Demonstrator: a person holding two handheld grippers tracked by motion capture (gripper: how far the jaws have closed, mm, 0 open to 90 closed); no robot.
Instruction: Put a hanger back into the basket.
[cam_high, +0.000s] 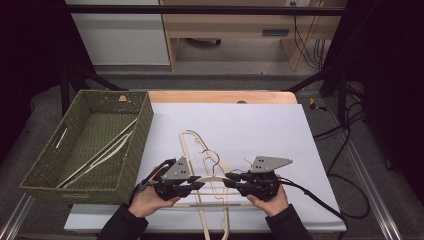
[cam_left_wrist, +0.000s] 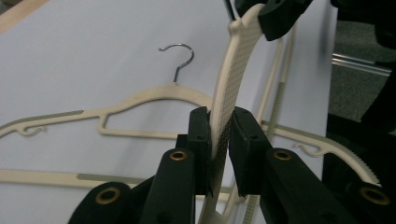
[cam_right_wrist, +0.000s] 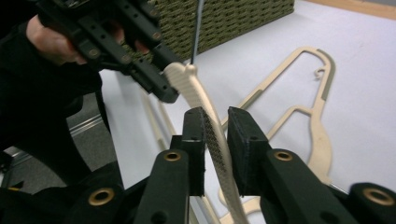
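Note:
A cream hanger (cam_high: 214, 176) with a dark wire hook hangs above the white sheet between my two grippers. My left gripper (cam_high: 199, 184) is shut on one of its arms; both pads press the ribbed strip (cam_left_wrist: 219, 135). My right gripper (cam_high: 228, 179) straddles the other arm (cam_right_wrist: 212, 135) near the neck: one pad touches it and a narrow gap shows at the other pad, so it stands open. The right gripper's jaw (cam_left_wrist: 280, 14) is at the neck in the left gripper view. The left gripper (cam_right_wrist: 140, 65) and its hand appear in the right gripper view.
More cream hangers lie flat on the white sheet (cam_high: 260, 130), one (cam_high: 192, 145) just beyond the grippers and another (cam_left_wrist: 140, 100) with a metal hook. A green woven basket (cam_high: 50, 165) at the left holds a few hangers (cam_high: 107, 150). The table's edge is near my hands.

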